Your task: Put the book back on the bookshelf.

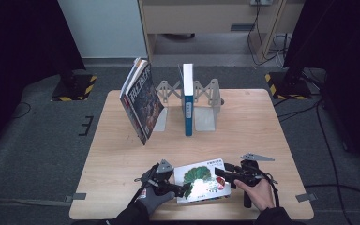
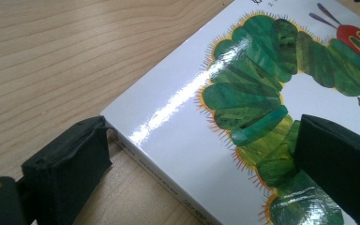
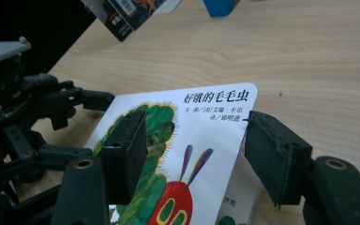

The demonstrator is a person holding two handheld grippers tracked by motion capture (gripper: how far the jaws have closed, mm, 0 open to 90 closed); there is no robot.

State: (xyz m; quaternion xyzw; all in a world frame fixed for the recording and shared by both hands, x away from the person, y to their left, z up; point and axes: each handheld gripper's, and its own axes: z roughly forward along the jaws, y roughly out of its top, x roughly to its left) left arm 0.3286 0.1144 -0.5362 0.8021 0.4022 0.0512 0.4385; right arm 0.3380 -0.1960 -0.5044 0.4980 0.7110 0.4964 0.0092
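**Two grippers set at a caterpillar picture book**

Left gripper [image 1: 183, 189], carried by a gloved hand [image 1: 151, 187], is seen at the left edge of the picture book [image 1: 201, 181], which lies flat on the wooden table [image 1: 122, 159] near the person's edge. In the left gripper view its jaws are spread apart: one black pad [image 2: 70, 159] is placed by the spine corner, on the table side, and the other pad [image 2: 337, 164] is held over the green caterpillar on the cover. Whether either pad presses on the book cannot be told; no grip is shown.

At the book's right edge the right gripper [image 1: 221, 173] is held by a bare hand [image 1: 258, 192]. In the right gripper view its jaws are half spread, with the cover's upper right corner lying between them. One pad [image 3: 126, 150] is seen over the caterpillar drawing, and the other pad [image 3: 272, 154] just beside the cover's edge; a clamp is not seen.

Farther back on the table, a blue book [image 1: 188, 101] is stood upright between grey bookends [image 1: 206, 101], and a large book [image 1: 140, 101] is leaned at a tilt to their left.
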